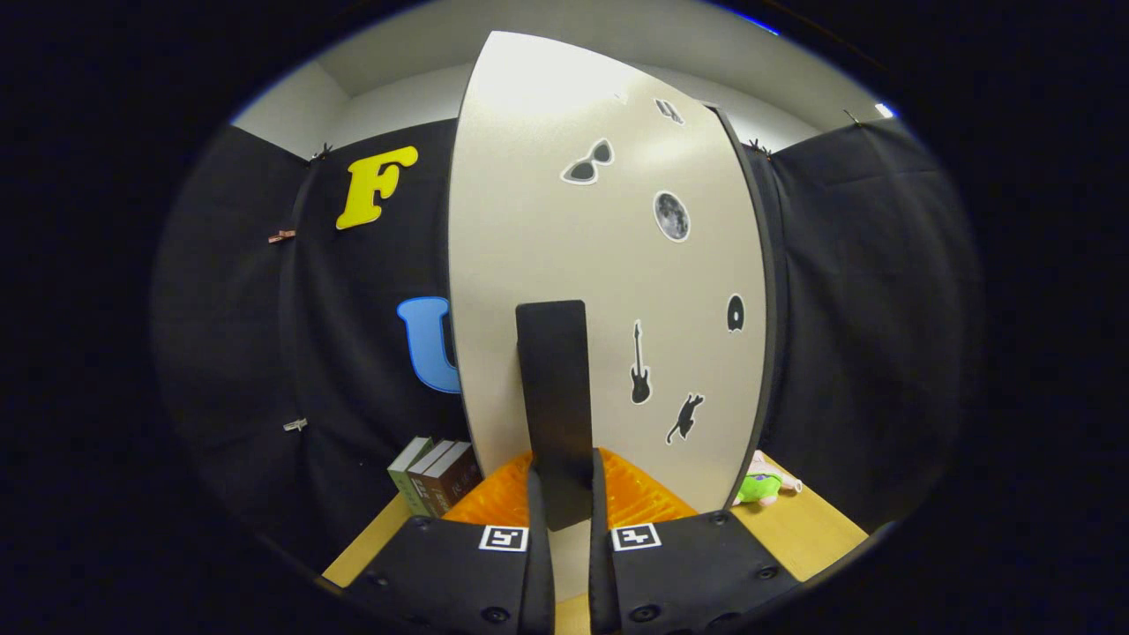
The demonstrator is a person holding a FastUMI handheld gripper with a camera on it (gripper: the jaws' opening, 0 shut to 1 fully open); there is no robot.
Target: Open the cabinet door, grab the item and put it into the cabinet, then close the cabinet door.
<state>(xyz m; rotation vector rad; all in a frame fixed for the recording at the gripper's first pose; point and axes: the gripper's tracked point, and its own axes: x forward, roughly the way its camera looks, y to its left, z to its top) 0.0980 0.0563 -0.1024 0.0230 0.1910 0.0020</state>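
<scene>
The cabinet door (617,265) is a pale panel with several small black stickers, and it stands close in front of me. Its black upright handle (554,379) is near the door's left edge. My gripper (566,483) is shut on the lower end of that handle, with a finger (535,503) pressing on each side. A dark strip (766,291) runs along the door's right edge; I cannot tell how far the door is swung. A green and pink plush toy (764,484) lies on the wooden table (816,529), past the door's lower right corner.
A few upright books (432,476) stand on the table left of the door's foot. Black cloth walls enclose the booth behind and to both sides. Bare tabletop shows to the right of my fingers.
</scene>
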